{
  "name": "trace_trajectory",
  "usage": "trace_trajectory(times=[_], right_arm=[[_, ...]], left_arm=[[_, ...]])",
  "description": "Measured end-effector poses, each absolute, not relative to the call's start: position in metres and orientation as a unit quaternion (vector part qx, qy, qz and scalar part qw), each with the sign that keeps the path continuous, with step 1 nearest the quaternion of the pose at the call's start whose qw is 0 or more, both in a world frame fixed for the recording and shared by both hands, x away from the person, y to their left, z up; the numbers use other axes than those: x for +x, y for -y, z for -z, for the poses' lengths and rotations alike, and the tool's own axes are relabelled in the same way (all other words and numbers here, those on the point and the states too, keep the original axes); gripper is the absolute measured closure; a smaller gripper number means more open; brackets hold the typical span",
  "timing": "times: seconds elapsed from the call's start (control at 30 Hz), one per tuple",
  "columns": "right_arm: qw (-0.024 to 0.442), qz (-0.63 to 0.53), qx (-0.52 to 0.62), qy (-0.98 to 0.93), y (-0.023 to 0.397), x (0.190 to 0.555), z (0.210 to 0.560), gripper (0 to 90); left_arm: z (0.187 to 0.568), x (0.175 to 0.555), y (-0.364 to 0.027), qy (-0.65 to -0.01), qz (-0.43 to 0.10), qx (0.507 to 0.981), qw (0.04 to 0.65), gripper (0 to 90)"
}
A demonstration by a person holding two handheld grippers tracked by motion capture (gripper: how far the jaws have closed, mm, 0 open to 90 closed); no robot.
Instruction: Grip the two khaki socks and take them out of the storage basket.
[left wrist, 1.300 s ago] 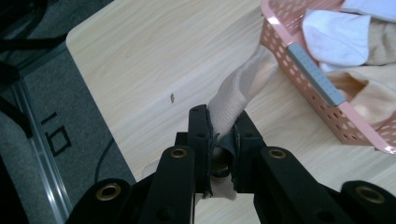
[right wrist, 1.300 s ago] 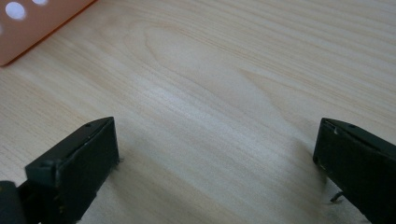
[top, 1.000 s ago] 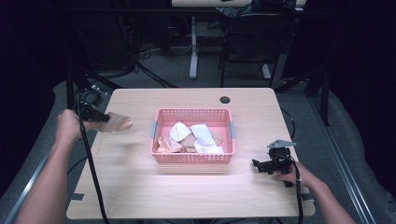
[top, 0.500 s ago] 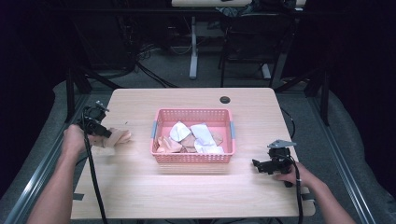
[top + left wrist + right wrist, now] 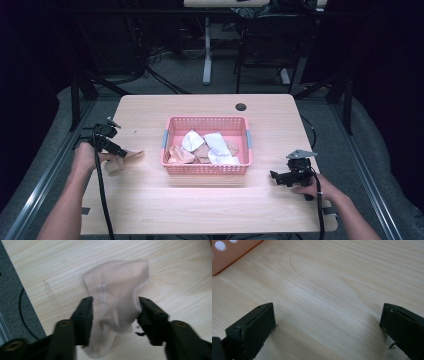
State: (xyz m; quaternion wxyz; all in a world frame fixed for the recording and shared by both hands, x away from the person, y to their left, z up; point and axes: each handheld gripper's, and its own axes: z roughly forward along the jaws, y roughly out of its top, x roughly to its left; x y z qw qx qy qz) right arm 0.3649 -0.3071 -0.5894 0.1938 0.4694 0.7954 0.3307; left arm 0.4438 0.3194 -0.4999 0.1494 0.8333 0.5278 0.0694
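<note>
A beige sock (image 5: pixel 125 159) lies on the wooden table (image 5: pixel 150 210), left of a pink basket (image 5: pixel 207 120). My left gripper (image 5: pixel 121 153) sits low over it. In the left gripper view the sock (image 5: pixel 117 282) lies loose and blurred between the jaws of the left gripper (image 5: pixel 115 312), which have just been opening and stand open on either side of it. My right gripper (image 5: pixel 274 176) rests on the table near the front right, open. The right gripper view shows only bare wood between that gripper's (image 5: pixel 328 320) jaws.
The basket holds several white and beige socks (image 5: pixel 216 145). A corner of the basket (image 5: pixel 227 257) shows at the top left of the right gripper view. A dark cable hole (image 5: pixel 241 106) sits near the table's far edge. Chairs and stands are beyond the table.
My left hand has come down to the table with the sock, and its jaws have gone from shut on the sock to open. The right hand has stayed still.
</note>
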Motion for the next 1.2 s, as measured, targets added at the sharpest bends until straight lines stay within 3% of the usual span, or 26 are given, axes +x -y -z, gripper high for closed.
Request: trace_trajectory(times=[0.17,0.43,0.63,1.2], right_arm=[[0.194,-0.331,0.47,-0.795,0.307,0.365,0.589,0.0],[0.194,-0.331,0.47,-0.795,0.307,0.365,0.589,0.0],[0.194,-0.331,0.47,-0.795,0.307,0.365,0.589,0.0],[0.194,-0.331,0.47,-0.795,0.307,0.365,0.589,0.0]], left_arm=[[0.482,0.435,-0.314,-0.516,-0.085,0.834,0.176,21.6],[0.453,0.427,-0.292,-0.486,-0.111,0.843,0.203,6.2],[0.438,0.425,-0.265,-0.46,-0.123,0.854,0.211,0.4],[0.422,0.427,-0.197,-0.388,-0.131,0.886,0.218,0.3]])
